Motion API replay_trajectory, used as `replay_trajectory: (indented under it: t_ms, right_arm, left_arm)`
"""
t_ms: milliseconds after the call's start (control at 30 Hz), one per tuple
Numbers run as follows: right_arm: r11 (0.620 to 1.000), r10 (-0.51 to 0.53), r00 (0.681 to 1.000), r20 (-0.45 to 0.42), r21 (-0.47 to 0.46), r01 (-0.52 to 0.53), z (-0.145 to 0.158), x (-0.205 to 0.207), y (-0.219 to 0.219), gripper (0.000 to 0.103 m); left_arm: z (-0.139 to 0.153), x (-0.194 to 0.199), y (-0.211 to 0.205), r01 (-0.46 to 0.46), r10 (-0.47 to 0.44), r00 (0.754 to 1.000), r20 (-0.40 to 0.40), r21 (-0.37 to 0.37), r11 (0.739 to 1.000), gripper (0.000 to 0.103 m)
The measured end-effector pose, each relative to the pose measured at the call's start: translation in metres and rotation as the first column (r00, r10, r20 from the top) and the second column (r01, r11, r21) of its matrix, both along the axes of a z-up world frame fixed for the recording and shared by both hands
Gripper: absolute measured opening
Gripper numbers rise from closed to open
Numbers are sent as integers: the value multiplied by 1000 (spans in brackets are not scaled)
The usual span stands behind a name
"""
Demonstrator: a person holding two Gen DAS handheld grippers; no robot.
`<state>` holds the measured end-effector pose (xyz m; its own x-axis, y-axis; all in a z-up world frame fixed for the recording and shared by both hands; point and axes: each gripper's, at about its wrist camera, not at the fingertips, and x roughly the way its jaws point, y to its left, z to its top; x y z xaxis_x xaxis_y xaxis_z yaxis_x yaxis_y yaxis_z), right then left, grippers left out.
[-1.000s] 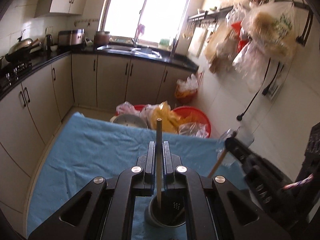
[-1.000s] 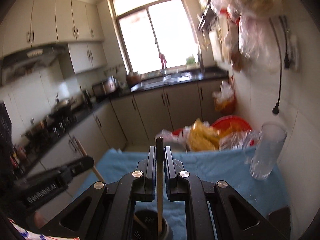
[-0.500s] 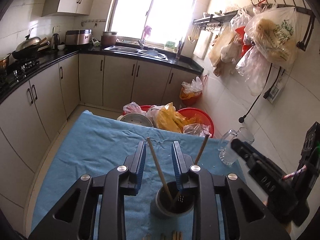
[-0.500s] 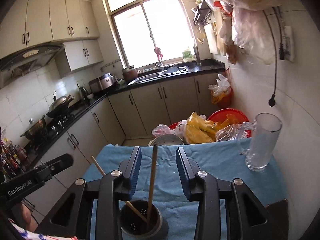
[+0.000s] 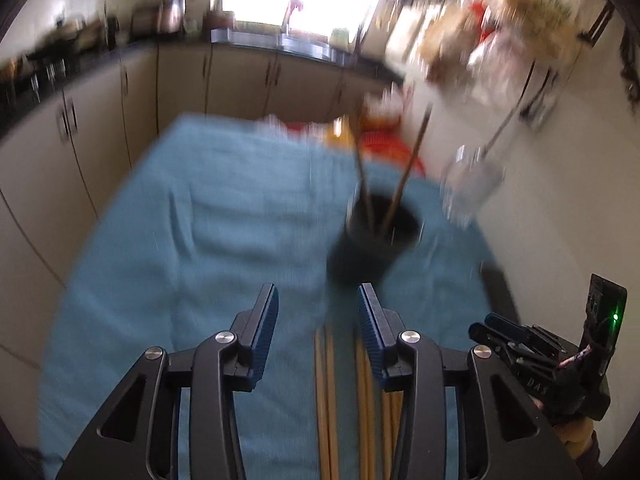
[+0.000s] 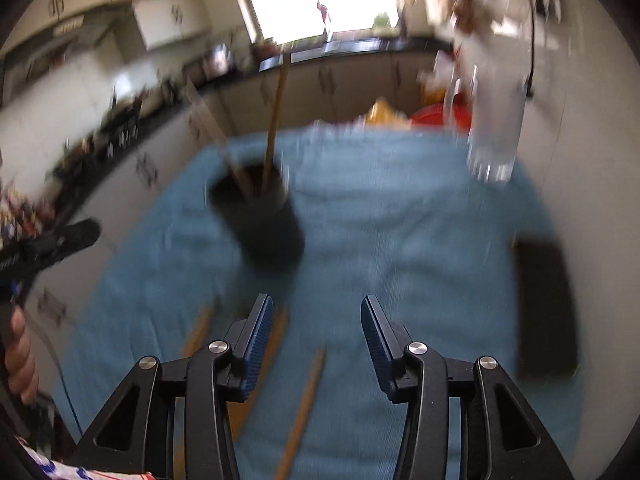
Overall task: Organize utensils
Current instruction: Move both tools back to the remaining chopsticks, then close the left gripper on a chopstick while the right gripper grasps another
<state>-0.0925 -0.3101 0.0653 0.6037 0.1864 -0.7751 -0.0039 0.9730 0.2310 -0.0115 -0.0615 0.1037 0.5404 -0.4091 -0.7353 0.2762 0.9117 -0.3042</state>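
Standing toward the far edge of the blue cloth [image 5: 208, 240], the dark holder [image 5: 374, 240] carries two chopsticks [image 5: 404, 176] leaning apart, with a glass pitcher [image 6: 496, 128] near the far right corner and a black slab [image 6: 546, 308] at the right edge. Loose chopsticks [image 5: 326, 400] lie at the near edge beneath my tongs. Both hands tilt steeply down at them. My left gripper [image 5: 318, 320] and right gripper [image 6: 316, 332] are opening, nothing pressed between their pads. A second ago each clenched a chopstick above the holder; now those stand inside it.
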Motion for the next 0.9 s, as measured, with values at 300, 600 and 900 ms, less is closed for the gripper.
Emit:
replay_trajectory:
  t_ms: [300, 600, 900]
  right_arm:
    - [999, 29, 997, -73, -18, -31, -47, -22, 17, 41]
    - [996, 25, 997, -73, -85, -31, -47, -4, 25, 35]
    - [986, 22, 994, -109, -165, -40, -48, 12, 29, 24]
  left_arm:
    - [-76, -3, -25, 80, -71, 990, -123, 68, 994, 19]
    - [-87, 8, -44, 119, -102, 987, -123, 140, 983, 10]
    - [-87, 16, -52, 141, -119, 985, -122, 191, 972, 6]
